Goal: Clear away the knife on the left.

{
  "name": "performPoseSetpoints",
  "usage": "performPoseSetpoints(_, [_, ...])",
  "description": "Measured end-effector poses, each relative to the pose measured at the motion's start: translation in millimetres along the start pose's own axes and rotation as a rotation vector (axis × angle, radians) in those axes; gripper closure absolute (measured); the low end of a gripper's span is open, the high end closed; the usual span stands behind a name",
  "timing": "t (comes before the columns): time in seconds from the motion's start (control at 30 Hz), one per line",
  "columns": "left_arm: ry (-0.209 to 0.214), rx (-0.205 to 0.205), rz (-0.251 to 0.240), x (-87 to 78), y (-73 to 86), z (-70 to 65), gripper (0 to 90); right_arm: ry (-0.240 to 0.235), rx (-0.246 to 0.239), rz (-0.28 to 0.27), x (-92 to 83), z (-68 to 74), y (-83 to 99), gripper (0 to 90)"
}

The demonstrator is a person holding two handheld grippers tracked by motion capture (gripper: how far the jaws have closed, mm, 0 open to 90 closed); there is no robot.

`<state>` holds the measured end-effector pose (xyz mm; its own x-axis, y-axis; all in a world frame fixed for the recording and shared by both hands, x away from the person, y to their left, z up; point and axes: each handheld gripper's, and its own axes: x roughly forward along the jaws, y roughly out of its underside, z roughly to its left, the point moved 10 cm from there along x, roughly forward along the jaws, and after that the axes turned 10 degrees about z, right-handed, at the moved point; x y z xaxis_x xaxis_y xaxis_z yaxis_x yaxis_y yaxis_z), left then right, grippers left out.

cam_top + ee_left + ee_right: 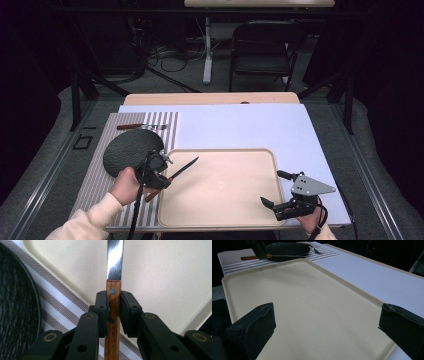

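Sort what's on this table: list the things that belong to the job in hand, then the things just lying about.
In the job:
- knife, wooden handle clamped between the left gripper's fingers, blade over the tray
- cream tray
- right gripper, open at the tray's right edge

Lying about:
- black plate on the striped placemat
- fork behind the plate
- chair beyond the table

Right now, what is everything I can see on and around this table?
knife: one, wooden handle, steel blade, clamped in the left gripper over the tray's left edge
tray: one, cream, front centre
plate: one, black, on the striped mat
striped mat: one, grey and white, left
fork: one, wooden handle, behind the plate
white sheet: one, covering the table
chair: one, black, beyond the table
left gripper: black, shut on the knife
right gripper: black, open over the tray
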<state>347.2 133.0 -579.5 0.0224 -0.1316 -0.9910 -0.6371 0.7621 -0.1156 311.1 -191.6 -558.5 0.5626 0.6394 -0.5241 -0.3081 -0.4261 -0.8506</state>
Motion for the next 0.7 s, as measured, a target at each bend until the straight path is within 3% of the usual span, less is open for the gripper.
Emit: performPoseSetpoints(0.7, [0.051,0.011,-0.003,12.1,-23.1,-11.7,76.7,-0.002,-0.001,0.0,0.3,0.2,-0.2,0.0])
